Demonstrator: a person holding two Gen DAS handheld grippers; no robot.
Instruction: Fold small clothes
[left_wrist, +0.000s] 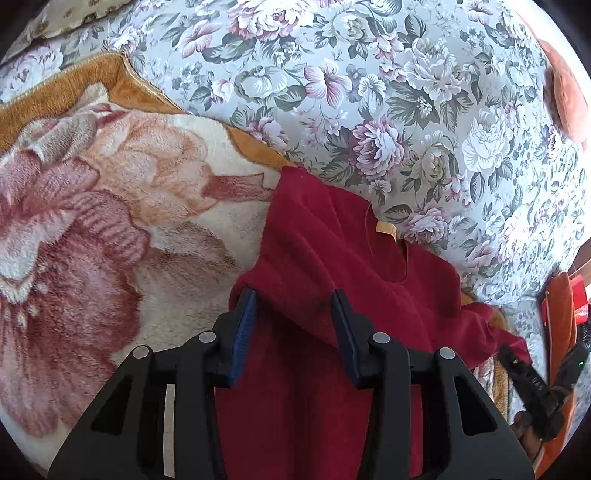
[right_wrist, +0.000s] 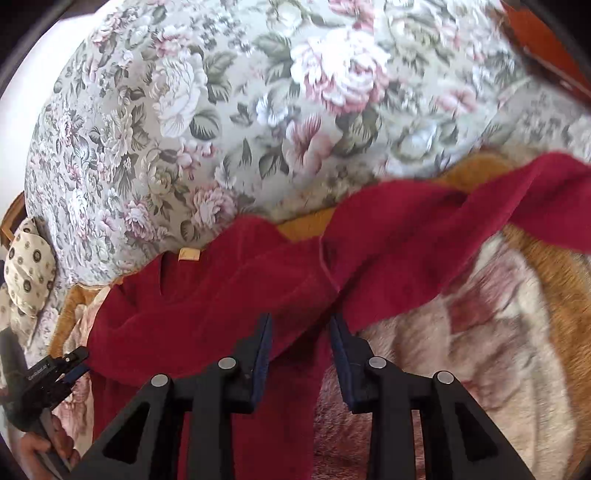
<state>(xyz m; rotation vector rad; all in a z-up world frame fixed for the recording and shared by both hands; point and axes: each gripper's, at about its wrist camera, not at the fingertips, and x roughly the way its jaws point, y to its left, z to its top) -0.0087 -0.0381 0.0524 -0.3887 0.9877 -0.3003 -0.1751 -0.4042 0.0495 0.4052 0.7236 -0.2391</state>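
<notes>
A dark red fleece top (left_wrist: 332, 240) lies spread on a plush blanket, its neck opening and tan label (left_wrist: 386, 229) facing the far side. My left gripper (left_wrist: 293, 314) is shut on a thick fold of the top at its shoulder, and red cloth fills the gap between the blue pads. In the right wrist view the same top (right_wrist: 221, 295) stretches across, with one sleeve (right_wrist: 480, 206) trailing right. My right gripper (right_wrist: 301, 332) stands open over the armpit area, cloth between the fingers but not pinched. The right gripper (left_wrist: 517, 362) also shows at the left view's lower right edge.
The cream and pink plush blanket (left_wrist: 110, 221) with an orange border covers the near part of the bed. A floral bedsheet (left_wrist: 369, 92) lies beyond it. An orange cushion (left_wrist: 565, 99) sits far right, a patterned pillow (right_wrist: 29, 266) at the left. A hand (right_wrist: 37, 450) holds the left gripper.
</notes>
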